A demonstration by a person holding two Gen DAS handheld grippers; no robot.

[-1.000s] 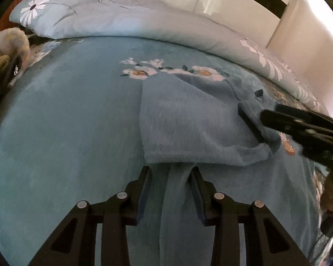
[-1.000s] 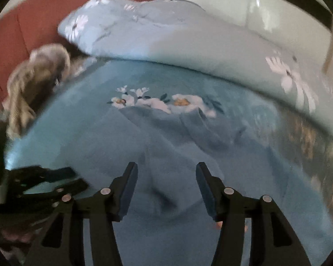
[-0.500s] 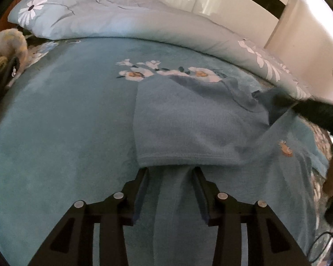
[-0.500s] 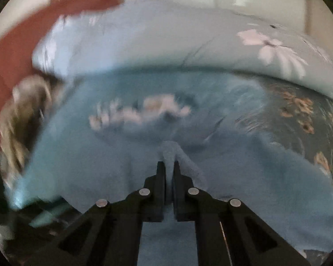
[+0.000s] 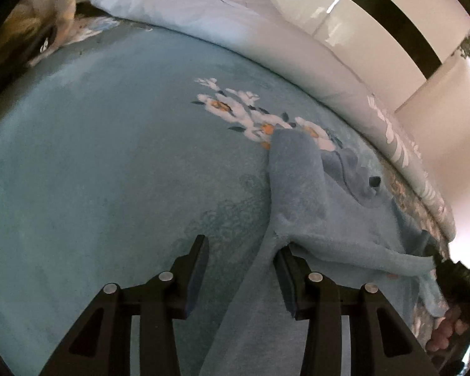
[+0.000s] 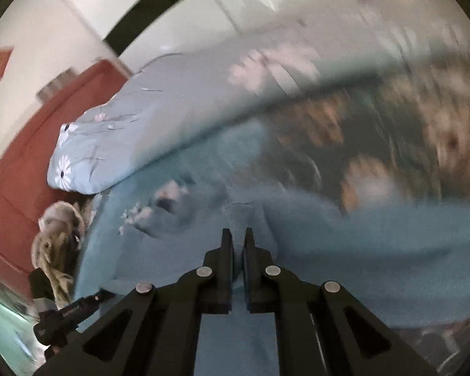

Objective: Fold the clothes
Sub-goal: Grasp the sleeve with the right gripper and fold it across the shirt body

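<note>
While the right gripper (image 6: 236, 238), clamped on the blue garment's (image 5: 300, 194) edge, draws it sideways across the bed (image 5: 109, 172), the left gripper (image 5: 241, 269) stands apart astride a fold, likely needing to pinch next.

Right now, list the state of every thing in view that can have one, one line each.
Blue garment: partly folded on the bed, one edge pulled taut to the right.
Right claw: shut on a fold of the blue garment.
Left claw: open; garment strip lies against its right finger, not pinched.
Floral duvet: bunched along the far side of the bed.
Blue bedspread: spread flat.
</note>
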